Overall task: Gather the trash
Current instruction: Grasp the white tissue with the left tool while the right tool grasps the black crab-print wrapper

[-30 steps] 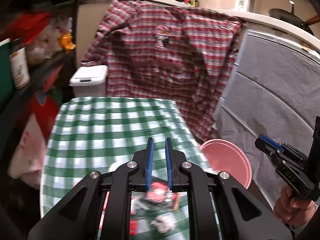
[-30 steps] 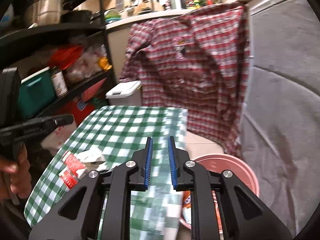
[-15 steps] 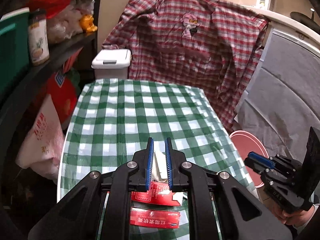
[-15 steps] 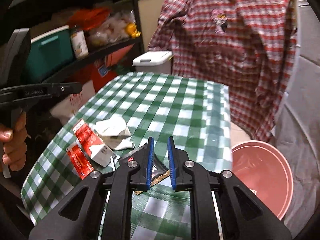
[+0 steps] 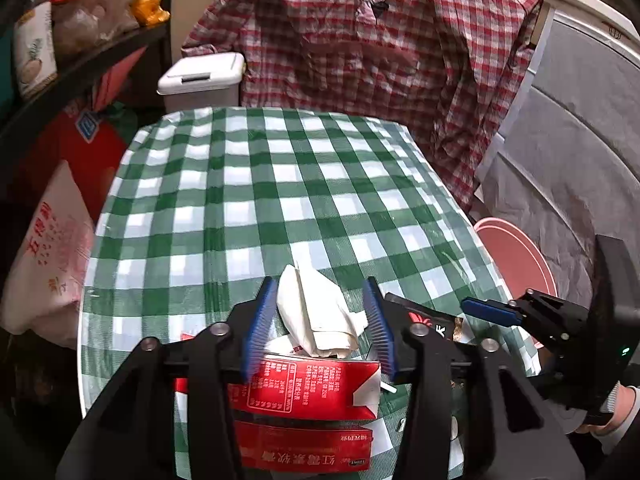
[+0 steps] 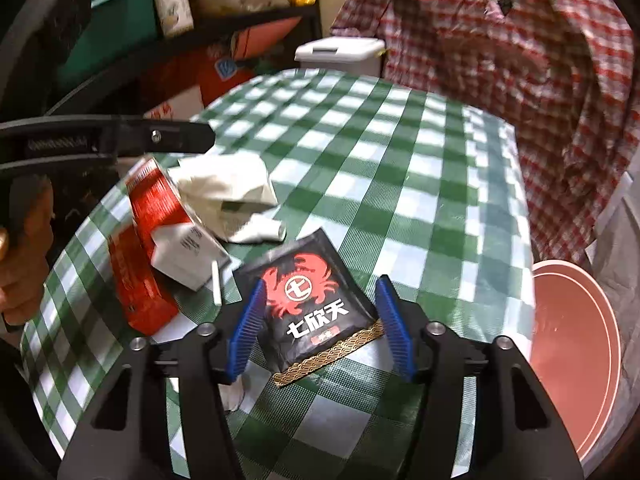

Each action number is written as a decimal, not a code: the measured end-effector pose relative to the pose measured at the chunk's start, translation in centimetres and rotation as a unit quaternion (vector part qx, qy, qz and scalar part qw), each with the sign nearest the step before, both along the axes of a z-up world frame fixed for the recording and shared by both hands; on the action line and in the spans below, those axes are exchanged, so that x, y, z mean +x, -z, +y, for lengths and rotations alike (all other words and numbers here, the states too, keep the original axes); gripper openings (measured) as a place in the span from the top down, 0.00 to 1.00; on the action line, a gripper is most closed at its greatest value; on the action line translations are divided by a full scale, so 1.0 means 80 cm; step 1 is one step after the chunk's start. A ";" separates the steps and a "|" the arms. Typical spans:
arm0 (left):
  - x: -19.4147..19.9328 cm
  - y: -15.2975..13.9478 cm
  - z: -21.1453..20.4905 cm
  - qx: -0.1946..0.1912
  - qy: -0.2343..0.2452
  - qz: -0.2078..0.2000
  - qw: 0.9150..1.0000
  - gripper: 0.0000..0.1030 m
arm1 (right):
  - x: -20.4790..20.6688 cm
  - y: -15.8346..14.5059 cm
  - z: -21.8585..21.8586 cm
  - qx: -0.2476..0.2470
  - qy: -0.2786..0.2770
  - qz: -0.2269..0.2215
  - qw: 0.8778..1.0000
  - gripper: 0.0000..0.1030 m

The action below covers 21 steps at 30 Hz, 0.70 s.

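Observation:
On the green-checked table point(image 5: 280, 184) lies a heap of trash. My left gripper point(image 5: 319, 286) hangs over it with its jaws opening. A crumpled white tissue point(image 5: 320, 316) sits between the pads without touching them, and two flattened red cartons point(image 5: 304, 388) lie just below. My right gripper point(image 6: 322, 283) is low over a black snack packet point(image 6: 312, 304) with a red crab print. Its jaws are opening too, and the packet lies between them untouched. Left of it are the red cartons point(image 6: 152, 216), the tissue point(image 6: 224, 196) and a white straw point(image 6: 216, 284).
A pink bucket point(image 6: 572, 340) stands on the floor off the table's right edge. Behind the table are a white lidded bin point(image 5: 200, 76) and a hanging red plaid shirt point(image 5: 380, 40). Dark shelves with bags crowd the left. A grey covered surface point(image 5: 560, 168) is on the right.
Both grippers have come down toward the table's near end, and their jaws have gone from nearly shut to wide apart. The tissue and the black packet now lie between the pads.

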<state>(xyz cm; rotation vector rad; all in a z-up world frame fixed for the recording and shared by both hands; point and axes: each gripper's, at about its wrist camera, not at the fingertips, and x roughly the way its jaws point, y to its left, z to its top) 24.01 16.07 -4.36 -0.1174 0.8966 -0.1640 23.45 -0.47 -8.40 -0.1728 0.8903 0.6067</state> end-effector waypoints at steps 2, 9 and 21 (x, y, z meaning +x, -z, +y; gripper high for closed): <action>0.003 0.005 -0.001 -0.002 0.004 0.007 1.000 0.53 | 0.005 0.008 0.002 -0.008 -0.002 0.009 1.000 0.41; 0.012 0.025 -0.008 0.004 0.022 0.037 0.999 0.48 | 0.012 0.023 0.011 -0.024 -0.019 0.028 0.999 0.28; 0.016 0.031 -0.018 0.029 0.034 0.046 0.998 0.71 | 0.007 0.016 0.012 -0.035 -0.039 0.018 0.998 0.62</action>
